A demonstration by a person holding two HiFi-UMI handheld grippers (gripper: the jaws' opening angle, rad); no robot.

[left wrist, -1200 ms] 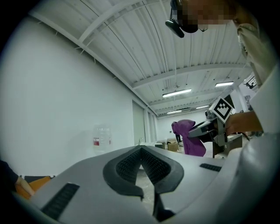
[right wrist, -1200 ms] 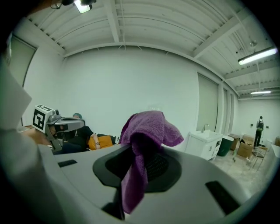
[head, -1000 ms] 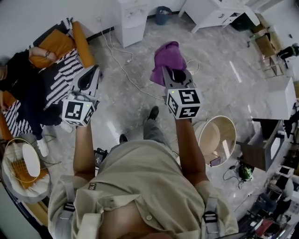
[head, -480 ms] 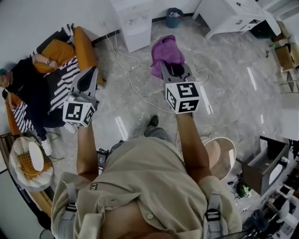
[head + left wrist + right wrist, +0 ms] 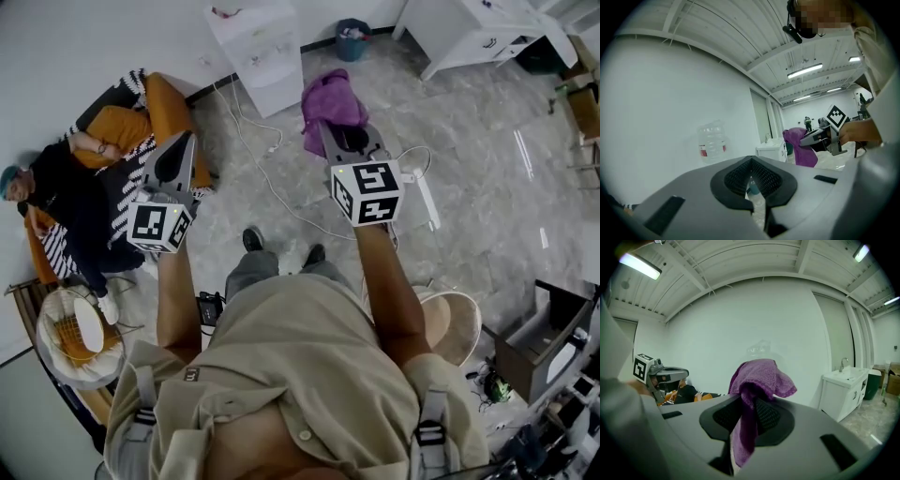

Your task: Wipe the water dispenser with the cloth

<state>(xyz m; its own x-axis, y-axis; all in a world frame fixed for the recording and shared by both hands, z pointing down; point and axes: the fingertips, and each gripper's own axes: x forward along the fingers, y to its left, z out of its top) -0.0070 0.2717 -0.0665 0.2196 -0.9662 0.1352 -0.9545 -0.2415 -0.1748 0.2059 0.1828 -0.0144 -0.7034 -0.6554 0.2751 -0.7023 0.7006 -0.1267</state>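
Observation:
The white water dispenser [image 5: 262, 52] stands against the wall at the top of the head view. Its clear bottle [image 5: 711, 140] shows in the left gripper view. My right gripper [image 5: 328, 129] is shut on the purple cloth [image 5: 330, 101], held in the air just right of the dispenser. In the right gripper view the cloth [image 5: 757, 380] drapes over the jaws and hangs down between them. My left gripper [image 5: 178, 155] hangs to the left, over the sofa's edge. It is shut, with nothing held. The left gripper view also catches the cloth [image 5: 799, 147].
A person [image 5: 66, 187] lies on an orange sofa [image 5: 164, 89] at the left. A cable [image 5: 253, 141] runs across the floor from the dispenser. A blue bin [image 5: 352, 37] and a white desk [image 5: 469, 33] stand at the back right. A round chair [image 5: 450, 319] stands close behind at the right.
The person has stepped toward the dispenser, which now shows larger and lower in the head view. Both grippers keep their pose, the right still holding the cloth.

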